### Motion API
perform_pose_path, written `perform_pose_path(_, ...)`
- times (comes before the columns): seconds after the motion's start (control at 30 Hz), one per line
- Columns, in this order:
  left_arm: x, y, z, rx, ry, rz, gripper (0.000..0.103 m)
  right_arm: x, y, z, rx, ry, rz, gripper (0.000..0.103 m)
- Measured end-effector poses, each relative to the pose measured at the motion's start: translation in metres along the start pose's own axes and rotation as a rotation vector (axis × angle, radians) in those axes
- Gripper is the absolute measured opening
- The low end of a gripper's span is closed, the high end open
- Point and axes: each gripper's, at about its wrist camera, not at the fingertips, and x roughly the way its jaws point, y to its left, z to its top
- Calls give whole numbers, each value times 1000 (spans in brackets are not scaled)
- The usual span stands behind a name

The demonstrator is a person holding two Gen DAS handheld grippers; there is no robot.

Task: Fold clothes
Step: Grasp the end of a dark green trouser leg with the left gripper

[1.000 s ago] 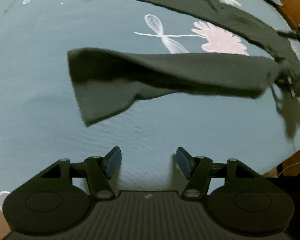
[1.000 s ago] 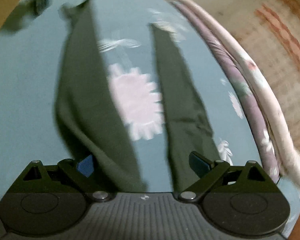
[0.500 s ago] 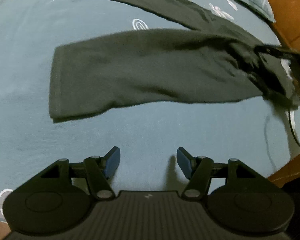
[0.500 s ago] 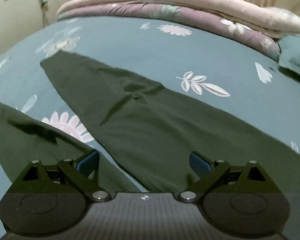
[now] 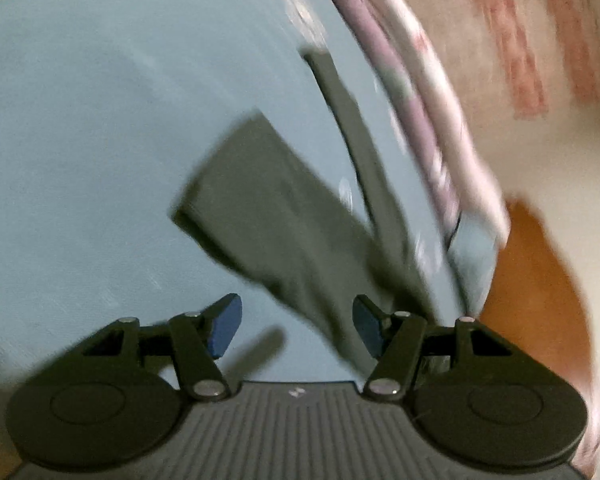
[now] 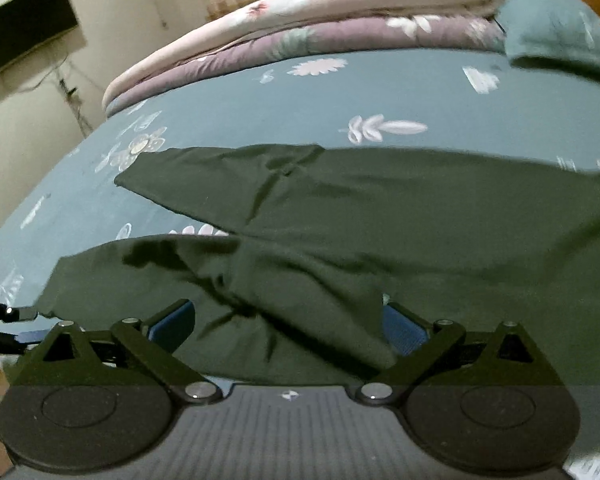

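Trousers [image 6: 380, 232], dark green, lie spread on a blue flowered bed [image 6: 260, 96], legs apart. Left gripper [image 5: 296, 328] is open and empty, one leg's cloth passing just beside its right pad. Right gripper [image 6: 288, 324] stands wide above bunched cloth, not clamped. Risk: closing now could pinch a stray wrinkle or the sheet, skewing the fold.

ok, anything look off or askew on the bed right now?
Nothing damaged or spilled. The dark green trousers lie unfolded on the teal bedsheet, legs splayed apart, with creases near the crotch. Both grippers' jaws stand open, gripping nothing. The left wrist view is motion-blurred.
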Motion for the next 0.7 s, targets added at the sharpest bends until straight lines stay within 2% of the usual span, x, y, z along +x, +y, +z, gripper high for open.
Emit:
perform_pose_path(0.1,3,12,8,-64,-90,-20,62,-1,2,-1,3,5,-3,102)
perform_pose_path(0.17,8,14,15,-74,-113,-32,60,-3,6,1,-9,1,-9,102)
perform_pose_path(0.33,23,5,22,-30,-147,-25,60,-3,16,6,-34,-12,8,102)
perform_pose_path(0.57,24,0,28,-6,-170,-14,59,8,23,5,-40,11,24,102)
perform_pose_path(0.6,24,-1,28,-1,-178,-10,57,9,23,4,-38,13,25,102)
perform_pose_path(0.7,28,0,26,-19,-206,7,45,9,22,1,-34,18,21,102)
